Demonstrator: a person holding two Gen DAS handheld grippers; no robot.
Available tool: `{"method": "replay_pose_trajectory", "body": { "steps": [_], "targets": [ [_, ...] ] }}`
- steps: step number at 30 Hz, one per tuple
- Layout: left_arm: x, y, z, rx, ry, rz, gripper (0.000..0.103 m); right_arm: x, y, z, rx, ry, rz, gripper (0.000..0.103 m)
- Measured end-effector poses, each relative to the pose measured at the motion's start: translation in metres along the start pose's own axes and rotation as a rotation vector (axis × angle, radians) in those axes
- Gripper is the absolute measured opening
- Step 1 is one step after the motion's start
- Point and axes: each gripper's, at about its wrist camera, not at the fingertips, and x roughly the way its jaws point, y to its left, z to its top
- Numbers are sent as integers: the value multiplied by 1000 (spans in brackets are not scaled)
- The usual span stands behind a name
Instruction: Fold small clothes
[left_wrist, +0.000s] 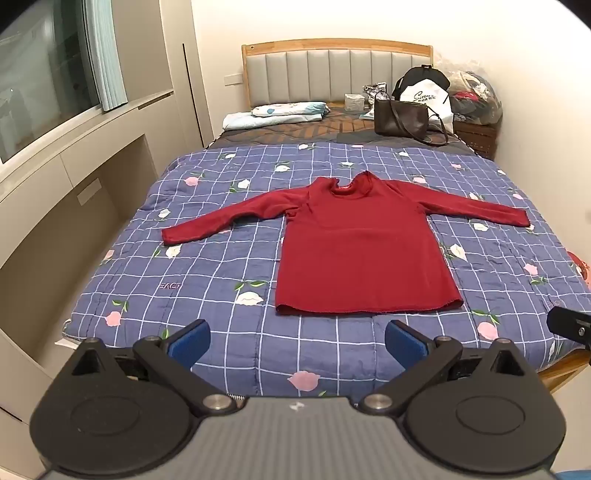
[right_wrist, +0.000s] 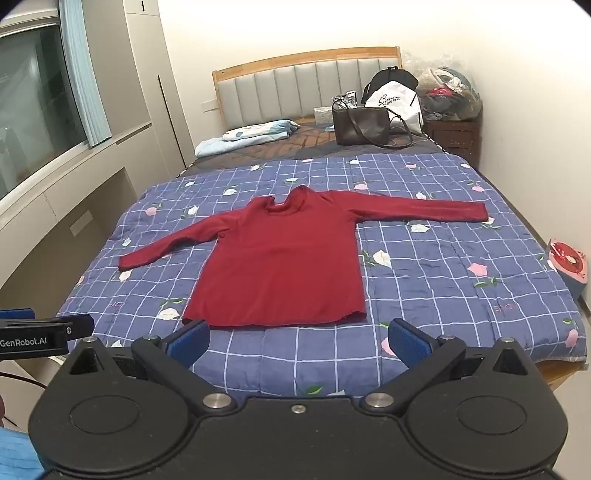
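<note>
Red top flat on quilt, both grippers wide apart + empty

Red top lies face-up on the blue checked quilt, body smooth, both sleeves spread out to the sides, collar pointing away toward the headboard.

Left gripper: blue pads spread wide, nothing between them, held above the near edge of the quilt. Top's hem sits just ahead of the fingertips, slightly toward the right finger, not touching. L sleeve cuff ahead and past the left finger; R sleeve runs out well beyond the right finger. Tip of the other gripper shows at far right edge of this view.

Right gripper: pads also spread wide, empty, above the near quilt edge. Hem just ahead of the left finger, corner of it very near that pad in view; can't tell if touching. Most of the top is ahead and left of center. Left gripper's black body w/ "GenRobot.AI" label pokes in at the left edge.

Farther out, beyond the top: folded light-blue bedding ahead-left near the headboard, dark brown handbag ahead-right, white bag and black cap behind it, clear sack of clothes on a nightstand at far right. Window + curtain off to the left.
</note>
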Motion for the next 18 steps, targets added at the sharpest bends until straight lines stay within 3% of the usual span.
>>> {"method": "replay_pose_trajectory", "body": {
  "steps": [18],
  "targets": [
    [1, 2, 2, 1, 1, -4, 103, 2, 2, 1, -6, 3, 2, 102]
  ]
}}
